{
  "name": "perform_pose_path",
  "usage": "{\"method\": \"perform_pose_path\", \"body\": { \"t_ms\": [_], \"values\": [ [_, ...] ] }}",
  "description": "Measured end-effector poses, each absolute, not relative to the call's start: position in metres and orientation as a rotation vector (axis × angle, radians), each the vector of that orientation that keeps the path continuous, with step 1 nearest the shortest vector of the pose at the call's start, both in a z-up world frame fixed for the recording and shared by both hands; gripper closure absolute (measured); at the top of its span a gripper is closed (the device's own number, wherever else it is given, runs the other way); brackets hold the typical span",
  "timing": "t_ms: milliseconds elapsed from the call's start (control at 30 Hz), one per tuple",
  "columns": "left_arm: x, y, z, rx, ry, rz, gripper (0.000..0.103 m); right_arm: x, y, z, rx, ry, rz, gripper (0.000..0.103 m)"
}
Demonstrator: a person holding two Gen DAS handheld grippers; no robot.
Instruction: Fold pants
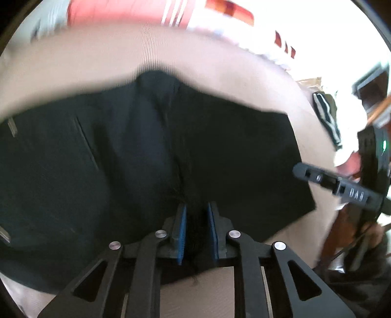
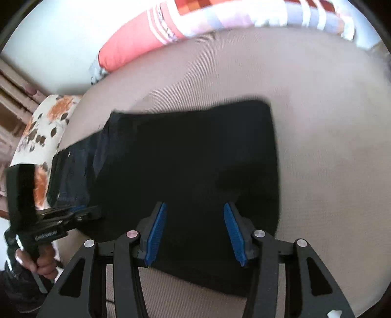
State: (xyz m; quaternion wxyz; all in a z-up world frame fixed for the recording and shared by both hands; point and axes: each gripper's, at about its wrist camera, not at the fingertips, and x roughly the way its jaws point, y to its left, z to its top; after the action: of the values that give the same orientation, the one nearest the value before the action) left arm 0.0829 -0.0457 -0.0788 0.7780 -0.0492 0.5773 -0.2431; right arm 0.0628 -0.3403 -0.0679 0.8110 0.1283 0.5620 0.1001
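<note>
Dark pants (image 1: 122, 159) lie spread on a beige bed cover (image 1: 97, 61); a central seam and pocket lines show in the left wrist view. My left gripper (image 1: 196, 210) sits low over the near edge with its blue pads close together and dark fabric between them. In the right wrist view the pants (image 2: 195, 159) form a folded dark block. My right gripper (image 2: 195, 212) is open above the block's near part, holding nothing. The left gripper (image 2: 80, 215) shows at the block's left edge. The right gripper (image 1: 303, 171) shows at the pants' right edge in the left wrist view.
A red and white striped pillow (image 2: 136, 39) and checked bedding (image 2: 244, 14) lie at the far side of the bed. A floral cushion (image 2: 41, 127) is at the left. Dark wooden furniture (image 1: 374, 93) stands beyond the bed's right edge.
</note>
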Motion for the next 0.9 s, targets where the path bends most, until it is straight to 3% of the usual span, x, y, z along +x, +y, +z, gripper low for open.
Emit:
{"method": "perform_pose_path", "body": {
  "t_ms": [233, 500, 900],
  "values": [
    [0.12, -0.077, -0.065, -0.043, 1.1, -0.59, 0.077, 0.115, -0.351, -0.061, 0.176, 1.13, 0.107, 0.057],
    [0.175, -0.1, -0.106, -0.029, 1.191, -0.546, 0.077, 0.142, -0.352, -0.081, 0.126, 1.164, 0.059, 0.058],
    [0.157, -0.09, -0.104, -0.019, 1.175, -0.563, 0.073, 0.138, -0.344, -0.078, 0.094, 1.156, 0.047, 0.058]
  ]
}}
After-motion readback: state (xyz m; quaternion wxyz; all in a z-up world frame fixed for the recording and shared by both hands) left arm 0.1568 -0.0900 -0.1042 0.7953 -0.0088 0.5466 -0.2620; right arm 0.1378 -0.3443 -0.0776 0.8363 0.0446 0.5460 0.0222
